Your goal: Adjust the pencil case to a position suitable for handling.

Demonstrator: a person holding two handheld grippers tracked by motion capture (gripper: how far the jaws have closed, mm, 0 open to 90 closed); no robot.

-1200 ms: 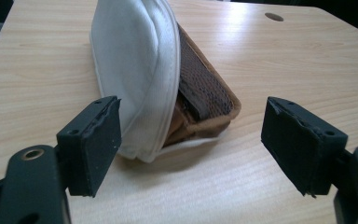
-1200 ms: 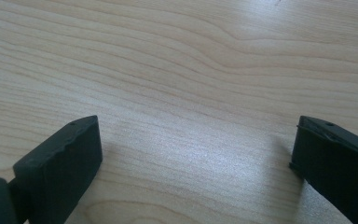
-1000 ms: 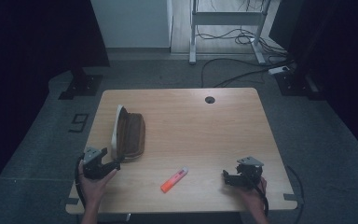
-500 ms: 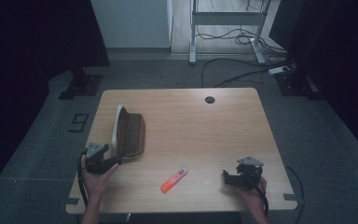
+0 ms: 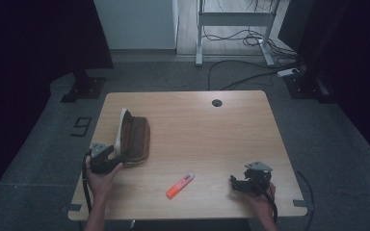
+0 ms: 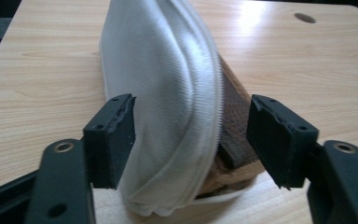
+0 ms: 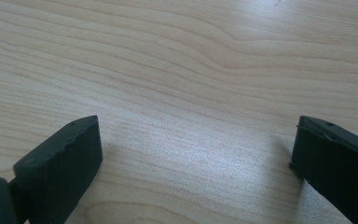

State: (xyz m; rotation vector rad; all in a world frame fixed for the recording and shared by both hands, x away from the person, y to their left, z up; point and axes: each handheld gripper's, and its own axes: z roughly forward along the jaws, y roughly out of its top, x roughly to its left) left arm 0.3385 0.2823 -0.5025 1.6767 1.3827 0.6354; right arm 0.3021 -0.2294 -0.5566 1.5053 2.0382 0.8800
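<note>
Left gripper (image 6: pixel 191 140) jaws just been closing around the soft white-and-brown zippered pouch (image 6: pixel 177 107), not squeezing yet; right gripper (image 7: pixel 196 158) wide open over woodgrain table (image 7: pixel 191 70).

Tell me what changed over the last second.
The left gripper edged in on the near end of the pencil case; its jaws have just been closing around it, the right pad not yet touching. The right gripper, the highlighter and the case kept their places.

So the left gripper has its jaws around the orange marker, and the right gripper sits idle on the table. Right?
Not quite. The left gripper has its jaws around the end of the pouch, as the left gripper view shows; they have just been closing. The marker lies untouched mid-table. The right gripper does sit idle.
</note>
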